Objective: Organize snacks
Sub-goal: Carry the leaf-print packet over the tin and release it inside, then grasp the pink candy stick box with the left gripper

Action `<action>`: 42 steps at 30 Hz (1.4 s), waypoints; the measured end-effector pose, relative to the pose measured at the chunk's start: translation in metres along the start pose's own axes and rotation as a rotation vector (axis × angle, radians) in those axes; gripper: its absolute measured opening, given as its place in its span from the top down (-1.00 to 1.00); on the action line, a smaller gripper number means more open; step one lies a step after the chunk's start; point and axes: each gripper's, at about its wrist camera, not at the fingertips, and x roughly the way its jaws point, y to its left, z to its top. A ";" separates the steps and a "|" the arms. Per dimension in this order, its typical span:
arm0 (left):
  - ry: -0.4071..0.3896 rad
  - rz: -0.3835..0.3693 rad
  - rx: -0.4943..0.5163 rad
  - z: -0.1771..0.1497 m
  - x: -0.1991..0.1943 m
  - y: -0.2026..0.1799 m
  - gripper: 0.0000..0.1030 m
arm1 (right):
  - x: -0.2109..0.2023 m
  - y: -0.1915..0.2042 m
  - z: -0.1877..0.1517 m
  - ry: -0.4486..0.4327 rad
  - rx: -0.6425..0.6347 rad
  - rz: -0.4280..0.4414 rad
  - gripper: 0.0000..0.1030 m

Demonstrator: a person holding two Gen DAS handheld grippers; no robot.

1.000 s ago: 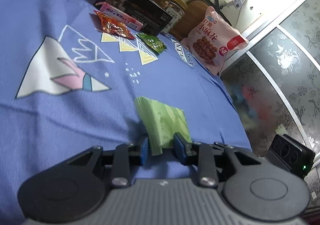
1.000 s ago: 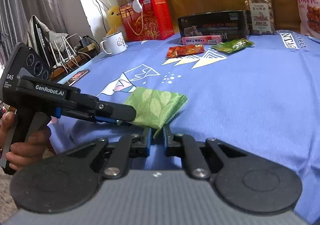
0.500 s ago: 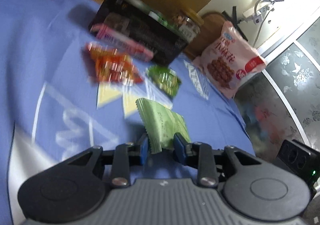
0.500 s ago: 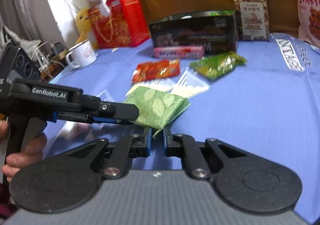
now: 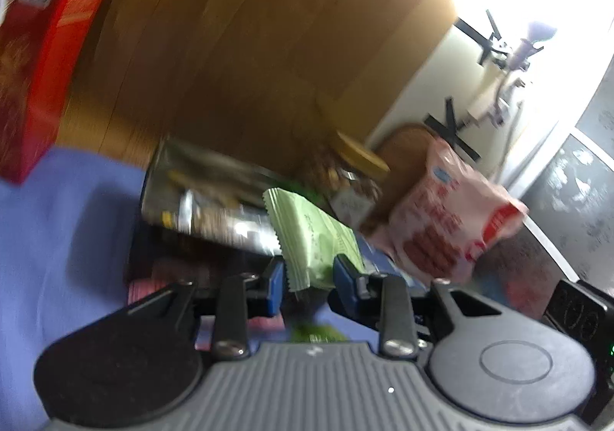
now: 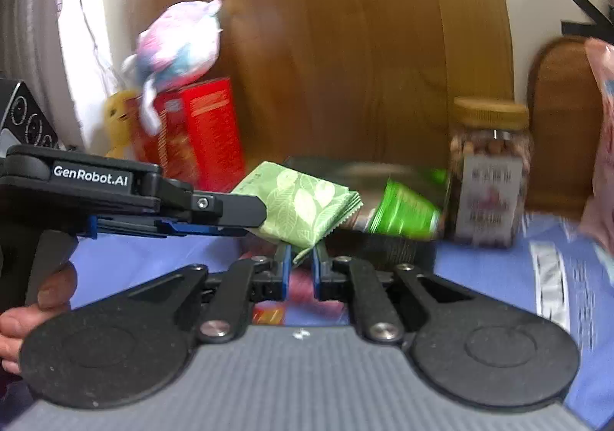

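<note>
A pale green leaf-print packet (image 5: pixel 314 235) hangs in the air, gripped at two edges. My left gripper (image 5: pixel 310 275) is shut on its near edge. From the right wrist view the same green packet (image 6: pixel 303 204) has its lower corner pinched in my right gripper (image 6: pixel 301 260), while the left gripper (image 6: pixel 251 218) comes in from the left, a hand (image 6: pixel 23 319) on its handle. The packet floats just before the black box (image 6: pixel 383 201) at the back of the blue cloth (image 6: pixel 575 277). Both views are blurred by motion.
A nut jar (image 6: pixel 489 170) stands right of the black box, and a pink snack bag (image 5: pixel 449 224) leans further right. A red box (image 6: pixel 195 135) with a plush toy (image 6: pixel 180 40) stands at the left. Behind rises a wooden headboard (image 5: pixel 249 47). An orange packet (image 6: pixel 268 314) lies below the grippers.
Both grippers have carried the green packet up and forward, from over the open blue cloth toward the back row. The black box, jar and pink bag now loom close.
</note>
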 end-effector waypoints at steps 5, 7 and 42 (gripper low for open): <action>-0.013 0.045 0.007 0.020 0.029 0.014 0.45 | 0.042 -0.011 0.017 0.010 0.005 -0.025 0.70; -0.014 0.080 0.014 0.023 0.039 0.019 0.34 | 0.055 -0.014 0.019 0.017 0.009 -0.026 0.63; 0.038 0.192 -0.050 -0.044 -0.017 0.048 0.14 | 0.030 0.005 -0.039 0.108 0.094 0.000 0.18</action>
